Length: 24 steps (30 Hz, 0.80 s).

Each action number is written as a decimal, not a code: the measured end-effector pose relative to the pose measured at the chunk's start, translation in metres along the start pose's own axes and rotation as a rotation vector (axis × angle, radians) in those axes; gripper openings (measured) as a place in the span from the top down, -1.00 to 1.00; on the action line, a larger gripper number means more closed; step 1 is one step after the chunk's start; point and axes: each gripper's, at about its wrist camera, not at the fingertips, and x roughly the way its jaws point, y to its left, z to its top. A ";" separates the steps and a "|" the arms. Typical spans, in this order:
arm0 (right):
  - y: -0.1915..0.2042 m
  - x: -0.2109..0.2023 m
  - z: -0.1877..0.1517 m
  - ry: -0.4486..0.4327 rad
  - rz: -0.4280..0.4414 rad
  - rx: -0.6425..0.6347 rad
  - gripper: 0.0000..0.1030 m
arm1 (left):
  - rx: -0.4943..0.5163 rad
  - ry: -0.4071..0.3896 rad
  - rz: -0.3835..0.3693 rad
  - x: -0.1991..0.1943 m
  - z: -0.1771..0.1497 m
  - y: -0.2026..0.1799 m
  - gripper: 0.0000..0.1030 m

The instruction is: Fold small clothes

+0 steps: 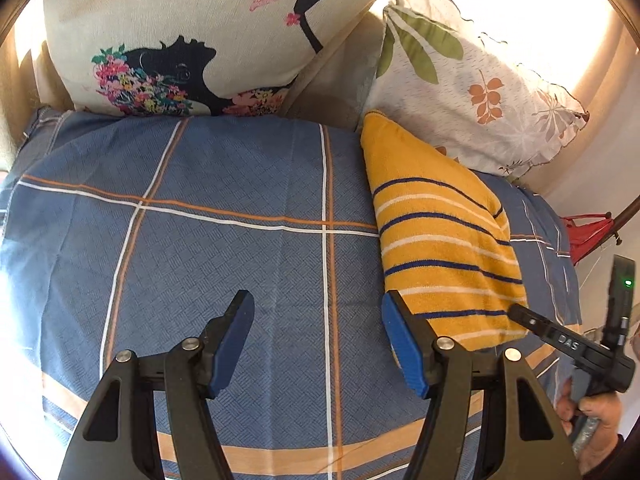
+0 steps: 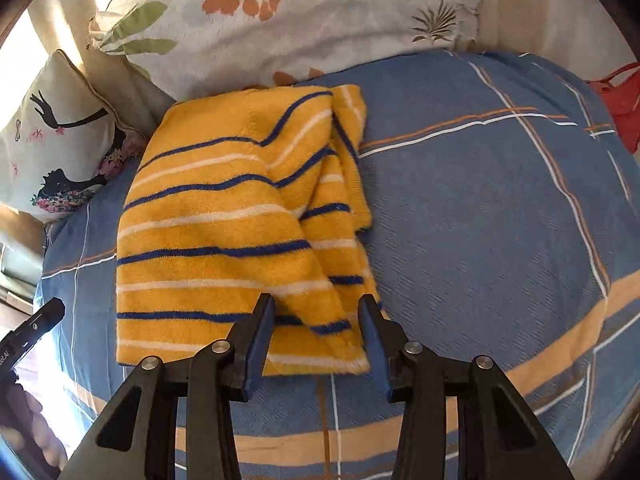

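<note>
A yellow garment with blue and white stripes (image 2: 224,220) lies folded on the blue checked bedspread (image 2: 480,208); it also shows in the left wrist view (image 1: 440,240) at the right. My right gripper (image 2: 316,312) is open, its jaws standing over the garment's near edge with a raised fold between them. My left gripper (image 1: 318,312) is open and empty over bare bedspread, left of the garment. The right gripper's tip (image 1: 532,322) shows at the garment's near corner in the left wrist view.
A cream pillow with a black silhouette and butterflies (image 1: 208,36) and a white leaf-print pillow (image 1: 472,92) lean at the head of the bed. A red object (image 2: 620,100) lies off the bed's right side. Blue bedspread (image 1: 200,220) stretches left of the garment.
</note>
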 end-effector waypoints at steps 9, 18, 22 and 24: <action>-0.001 -0.031 -0.026 -0.053 0.028 -0.060 0.01 | 0.050 -0.116 0.164 -0.037 -0.018 -0.037 -0.34; 0.007 -0.062 -0.053 -0.100 0.046 -0.287 -0.08 | 0.041 -0.266 0.226 -0.087 -0.052 -0.091 -0.60; 0.002 -0.073 -0.064 -0.110 0.053 -0.336 -0.11 | 0.055 -0.303 0.239 -0.101 -0.062 -0.113 -0.62; -0.001 -0.077 -0.069 -0.115 0.058 -0.348 -0.12 | 0.058 -0.311 0.245 -0.107 -0.067 -0.122 -0.65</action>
